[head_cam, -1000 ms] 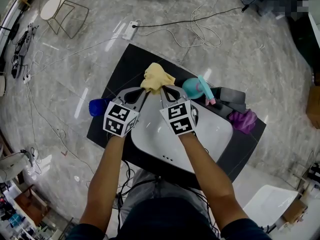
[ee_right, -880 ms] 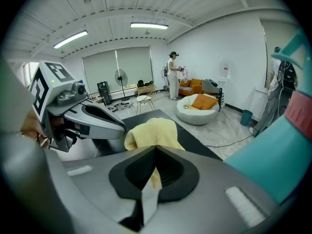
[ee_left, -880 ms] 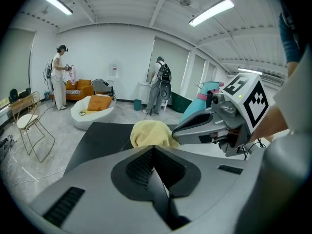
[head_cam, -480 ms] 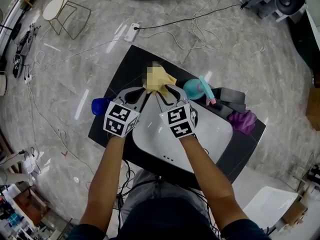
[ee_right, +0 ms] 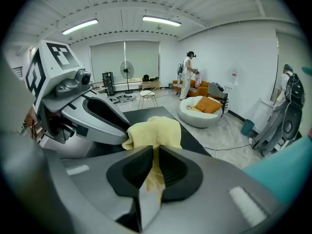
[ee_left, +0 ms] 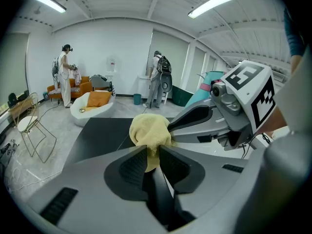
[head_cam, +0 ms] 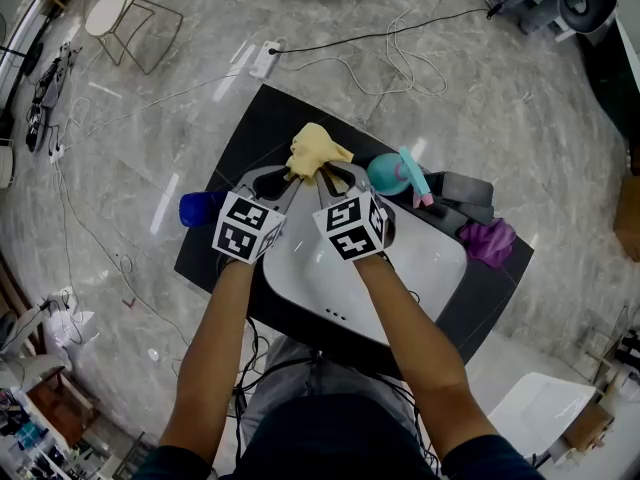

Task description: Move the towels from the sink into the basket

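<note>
A crumpled yellow towel hangs over the far rim of the white sink, pinched from two sides. My left gripper is shut on its lower left fold; in the left gripper view the towel sits between the pads of that gripper. My right gripper has just been closing, and its pads press the towel between them. A purple towel and a grey towel lie on the black counter right of the sink. No basket shows.
A teal bottle with a pink part stands by the sink's far right corner, and a blue object lies on the counter's left edge. Cables and a power strip cross the marble floor; a wire stool stands far left.
The right gripper's jaws stood wider half a second ago and have drawn in on the towel; its cube has tilted a little. Both hands and the towel stay where they were.
</note>
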The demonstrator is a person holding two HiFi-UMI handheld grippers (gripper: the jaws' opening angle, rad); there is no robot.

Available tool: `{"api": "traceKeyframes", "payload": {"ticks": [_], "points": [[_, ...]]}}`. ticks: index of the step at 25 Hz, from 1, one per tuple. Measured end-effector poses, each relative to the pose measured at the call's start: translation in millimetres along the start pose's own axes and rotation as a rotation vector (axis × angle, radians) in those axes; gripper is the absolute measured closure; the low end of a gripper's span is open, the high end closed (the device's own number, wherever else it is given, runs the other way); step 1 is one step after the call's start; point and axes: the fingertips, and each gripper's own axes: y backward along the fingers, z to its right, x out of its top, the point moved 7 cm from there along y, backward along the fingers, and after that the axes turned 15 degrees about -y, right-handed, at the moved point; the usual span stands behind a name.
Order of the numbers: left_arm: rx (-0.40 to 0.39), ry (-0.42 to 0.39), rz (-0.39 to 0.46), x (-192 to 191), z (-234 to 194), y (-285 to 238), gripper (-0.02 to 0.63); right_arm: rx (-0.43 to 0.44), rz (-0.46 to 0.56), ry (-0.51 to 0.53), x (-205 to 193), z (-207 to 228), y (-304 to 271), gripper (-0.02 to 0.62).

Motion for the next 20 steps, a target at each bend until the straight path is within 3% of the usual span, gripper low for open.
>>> {"api": "traceKeyframes", "payload": {"ticks": [5,20], "points": [[0.005,0.000,0.005,4.4,2.0,-1.2,0.582,0.003,-0.001,0.000,0.3,3.0,0.0,0.560],[0.019,-0.042,0.076,21.1,15.8,39.9,0.588,-0.011,0.068,-0.051,-1.5,-7.5,37.1,0.577]]}}
